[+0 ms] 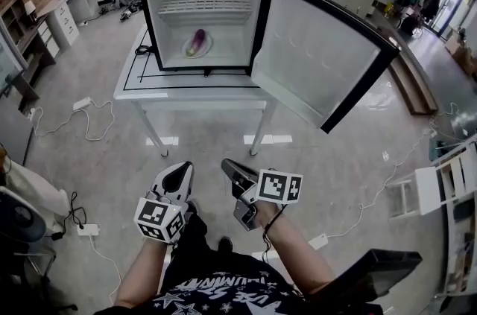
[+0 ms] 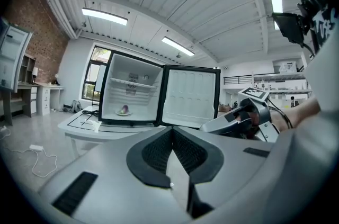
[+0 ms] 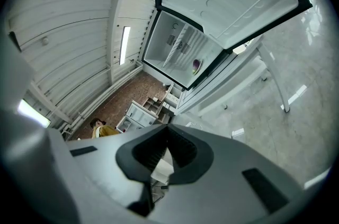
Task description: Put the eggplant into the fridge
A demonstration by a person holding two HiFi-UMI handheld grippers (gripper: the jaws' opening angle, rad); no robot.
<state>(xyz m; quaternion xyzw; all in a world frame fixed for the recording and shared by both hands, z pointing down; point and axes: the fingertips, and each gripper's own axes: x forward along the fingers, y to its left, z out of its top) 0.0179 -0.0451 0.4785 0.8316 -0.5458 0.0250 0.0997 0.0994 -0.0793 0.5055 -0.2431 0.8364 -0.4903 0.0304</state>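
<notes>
Eggplant [image 1: 198, 40]: purple, lying on a small white plate [image 1: 186, 51] on the fridge floor, left of centre – nothing touching it
Eggplant in gripper views: small purple spot low inside the fridge in the left gripper view [image 2: 125, 109] and in the right gripper view [image 3: 196, 64]
Fridge [image 1: 223, 17]: small, black frame, white inside, standing on a white table [image 1: 186, 86]; wire shelf high at the back, bare
Door [image 1: 313, 56]: wide open, swung to the fridge's right side, white inner face towards the camera, hanging out past the table edge
Left gripper [image 1: 177, 173]: low in the head view, close to the person's body, well apart from the table; jaws pressed together at the tips with nothing between them [image 2: 170, 130]; points roughly at the fridge
Right gripper [image 1: 232, 170]: just beside the left one, also low and well away from the fridge; jaws closed tip to tip, empty [image 3: 166, 132]; view is tilted, fridge and door seen high in the frame
Marker cubes: one on each gripper, left [image 1: 159, 219], right [image 1: 279, 186]
Right gripper from the left gripper view [image 2: 241, 118]: seen side-on to the right, a hand wrapped round its grip
Floor [image 1: 112, 157]: glossy grey, white cables and a power strip [image 1: 88, 229] lying on it
Background: several people behind the fridge near the windows – too small for detail
</notes>
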